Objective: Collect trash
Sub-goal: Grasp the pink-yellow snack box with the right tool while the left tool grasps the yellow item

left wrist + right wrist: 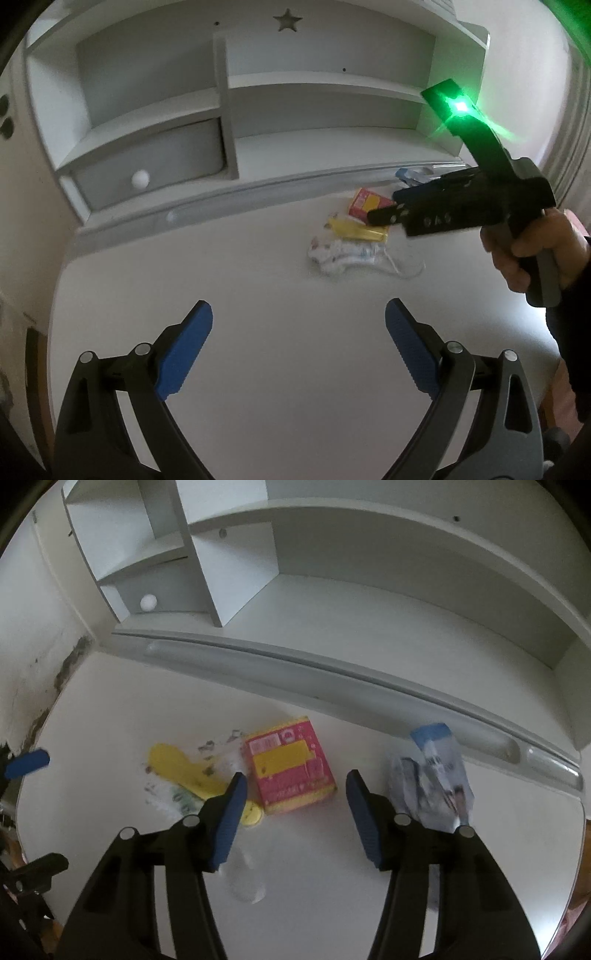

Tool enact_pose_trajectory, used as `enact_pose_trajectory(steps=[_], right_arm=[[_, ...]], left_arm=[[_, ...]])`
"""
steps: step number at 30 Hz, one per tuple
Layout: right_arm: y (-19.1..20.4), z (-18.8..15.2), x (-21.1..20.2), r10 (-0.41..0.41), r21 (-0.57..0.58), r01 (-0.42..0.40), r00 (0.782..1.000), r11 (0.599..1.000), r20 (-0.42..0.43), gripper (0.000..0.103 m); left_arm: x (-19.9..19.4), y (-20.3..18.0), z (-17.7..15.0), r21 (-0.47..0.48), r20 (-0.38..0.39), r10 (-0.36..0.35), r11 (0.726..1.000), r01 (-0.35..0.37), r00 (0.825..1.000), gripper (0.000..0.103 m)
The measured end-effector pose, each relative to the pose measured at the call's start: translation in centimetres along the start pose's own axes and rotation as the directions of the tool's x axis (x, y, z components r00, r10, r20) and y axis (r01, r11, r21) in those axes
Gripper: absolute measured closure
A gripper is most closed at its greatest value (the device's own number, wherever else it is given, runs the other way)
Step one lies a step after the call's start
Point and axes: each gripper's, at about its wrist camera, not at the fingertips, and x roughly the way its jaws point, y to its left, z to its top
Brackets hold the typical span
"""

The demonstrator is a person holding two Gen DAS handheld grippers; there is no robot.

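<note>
Trash near the far edge of your desk [110,709]: pink box [291,764] between yellow wrapper [181,768] and blue-white packet [436,771]; your right gripper [295,797] and left gripper [299,328] both gape, gripping nothing.

A home is indicated, most likely a child's room or study corner. A white desk [184,288] is seen with a built-in white hutch [229,110] of open shelves, a star-shaped cutout [287,20] in its top panel, a small grey drawer [155,162] with a round white knob [140,180], and a pen groove [332,672] moulded along the back edge. A stained, peeling patch of wall [55,679] is noted beside the desk, and household litter [288,768] is scattered on the desktop.
</note>
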Motion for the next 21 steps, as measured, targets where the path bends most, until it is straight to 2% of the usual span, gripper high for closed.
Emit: enact_pose_trajectory(steps=[2,5,7,12,15,16,21], right_arm=[[0.3,0.1,0.6,0.016,-0.017,-0.017,1.0,1.0,-0.013,0.048],[0.6,0.1,0.9,0.012,-0.041,-0.012,1.0,0.999,-0.012,0.058],[0.4,0.0,0.8,0.019,-0.037,-0.02,1.0,0.999,-0.015,0.059],[-0.5,-1.1,-2.4,0.051,0.0,-0.051,0.998,0.999,0.048,0.059],[-1.2,-2.3,-4.7,0.079,0.031,-0.082,0.993,0.996,0.083,0.059],[-1.4,-2.9,-5.4,0.086,0.041,-0.09,0.992,0.995,0.091,0.059],[-2.6,-5.4,-7.2,0.097,0.09,-0.107,0.989,0.99,0.107,0.059]], left_arm=[[1.1,-0.3,1.0,0.038,-0.004,-0.003,0.999,0.003,1.0,0.011],[2.6,-0.8,2.1,0.092,-0.008,-0.002,0.996,0.002,1.0,0.011],[3.5,-1.1,2.8,0.119,-0.013,-0.005,0.993,0.007,1.0,0.011],[5.0,-2.2,4.5,0.226,-0.011,-0.033,0.974,0.034,0.999,0.011],[6.3,-3.4,5.3,0.308,-0.02,-0.055,0.95,0.058,0.998,0.012],[6.8,-3.9,5.6,0.327,-0.036,-0.075,0.942,0.082,0.997,0.015],[8.9,-4.7,5.9,0.344,-0.114,-0.118,0.927,0.15,0.987,0.045]])
